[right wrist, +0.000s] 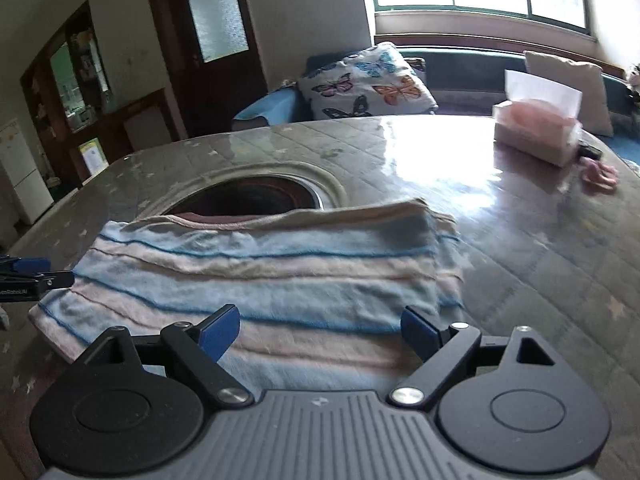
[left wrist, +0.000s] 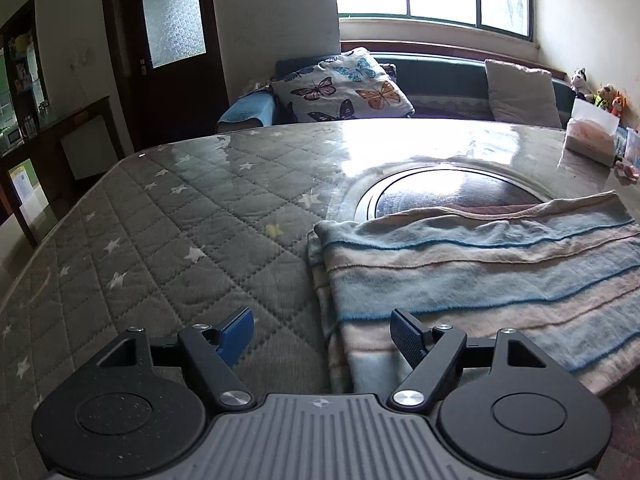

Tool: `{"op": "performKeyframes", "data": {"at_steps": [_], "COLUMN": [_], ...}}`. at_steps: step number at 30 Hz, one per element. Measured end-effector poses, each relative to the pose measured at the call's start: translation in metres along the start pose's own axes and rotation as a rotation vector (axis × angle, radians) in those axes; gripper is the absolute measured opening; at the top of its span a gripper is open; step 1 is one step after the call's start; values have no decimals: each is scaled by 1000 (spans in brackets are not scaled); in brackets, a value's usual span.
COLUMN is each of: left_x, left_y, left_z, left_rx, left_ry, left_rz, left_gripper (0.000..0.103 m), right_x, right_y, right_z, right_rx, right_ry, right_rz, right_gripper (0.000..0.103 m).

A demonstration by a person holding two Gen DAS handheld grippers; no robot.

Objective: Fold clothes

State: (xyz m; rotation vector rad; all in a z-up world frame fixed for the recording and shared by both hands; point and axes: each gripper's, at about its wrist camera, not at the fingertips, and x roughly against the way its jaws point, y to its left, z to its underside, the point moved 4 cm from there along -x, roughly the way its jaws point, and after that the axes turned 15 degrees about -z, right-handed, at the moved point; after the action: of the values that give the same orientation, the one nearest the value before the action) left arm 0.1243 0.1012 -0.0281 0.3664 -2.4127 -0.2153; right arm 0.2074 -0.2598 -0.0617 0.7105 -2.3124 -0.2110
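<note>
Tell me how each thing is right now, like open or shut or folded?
Left gripper: open, fingers holding nothing.
Right gripper: open, fingers holding nothing.
Striped cloth: folded, lying flat on the table.
Table: covered by a quilted star cloth.
Tissue box: open, a tissue sticking up.
Door: shut.

Left gripper (left wrist: 322, 330), right gripper (right wrist: 320, 330): jaws wide apart, empty.

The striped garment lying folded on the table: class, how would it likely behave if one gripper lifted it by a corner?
The striped garment would probably droop and unfold: its soft layers already sag and wrinkle. It looks light, being thin fleecy cloth. On the glossy table cover it might slide when pushed.
</note>
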Motion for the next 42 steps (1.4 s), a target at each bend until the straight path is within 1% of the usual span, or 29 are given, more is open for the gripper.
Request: {"op": "performKeyframes", "data": {"at_steps": [3,6,10,16,21,24,28,32,38,42], "left_x": [-11,-21,-31,-50,-72,-82,-83,-78,-70,-64], "left_y": [1,2,2,-4,-5,-5,-2,4,13,18], "left_z": [-4,-8,-19,-39,-49,-51,-51,-51,-52,-52], "left_rx": [-2,-5,-14,-28,-33,-31,-20,-6,16,30], "left_ry": [17,32,26,12,26,32,28,25,21,18], "left_rz": [-7,-13,-24,-33,-47,-46,-39,-37,-34,-32], "left_gripper": [78,80,80,80,81,84,86,90,89,89], "right_x": [-13,-16,-18,-40,-57,-64,-64,-65,-61,-55], "right_y": [-5,-11,-10,-15,-24,-34,-48,-48,-33,2], "right_z": [-4,-6,-15,-38,-52,-55,-55,-53,-55,-53], "right_rx": [-8,-9,14,44,41,24,-8,-2,58,150], "right_ry": [16,30,25,28,37,46,33,34,48,66], "right_rz": [3,27,30,17,15,23,19,21,62,18], "right_gripper": [90,90,90,90,90,90,90,90,90,90]}}
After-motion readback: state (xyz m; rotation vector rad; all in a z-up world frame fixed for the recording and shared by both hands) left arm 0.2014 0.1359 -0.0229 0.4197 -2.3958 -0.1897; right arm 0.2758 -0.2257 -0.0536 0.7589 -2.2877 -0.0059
